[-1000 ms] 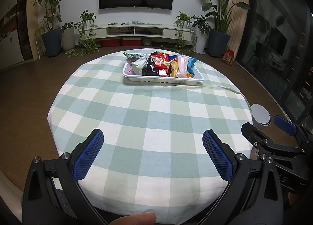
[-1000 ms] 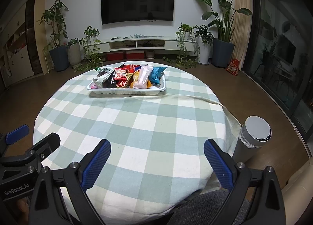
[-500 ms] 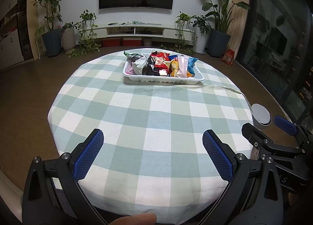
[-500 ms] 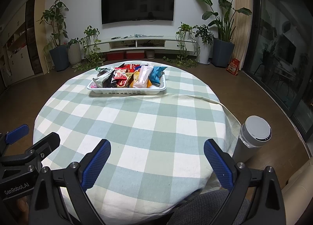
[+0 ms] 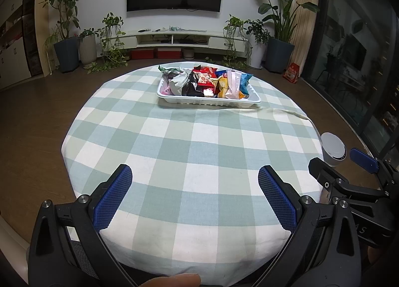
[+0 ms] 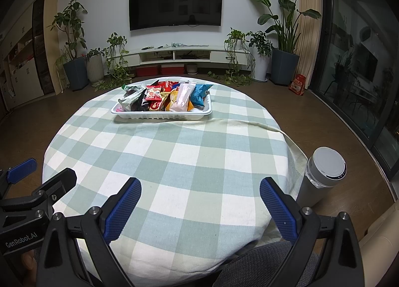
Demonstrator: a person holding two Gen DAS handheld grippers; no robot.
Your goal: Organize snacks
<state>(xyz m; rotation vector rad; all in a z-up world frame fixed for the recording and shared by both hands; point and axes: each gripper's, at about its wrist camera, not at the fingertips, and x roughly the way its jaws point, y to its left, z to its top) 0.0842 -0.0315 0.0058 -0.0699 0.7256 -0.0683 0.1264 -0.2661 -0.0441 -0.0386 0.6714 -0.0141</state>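
Note:
A white tray (image 5: 209,101) (image 6: 162,114) full of several snack packets (image 5: 204,82) (image 6: 169,96) sits at the far side of a round table with a green-and-white checked cloth (image 5: 189,142) (image 6: 169,157). My left gripper (image 5: 194,187) is open and empty above the table's near edge. My right gripper (image 6: 199,197) is open and empty, also at the near edge, to the right of the left one. Each gripper shows at the side of the other's view: the right gripper (image 5: 346,169) and the left gripper (image 6: 42,174).
A grey cylindrical bin with a white lid (image 6: 324,174) (image 5: 333,148) stands on the floor by the table's right edge. A grey chair cushion (image 6: 264,264) is below my right gripper. Potted plants, a TV and a low cabinet line the far wall.

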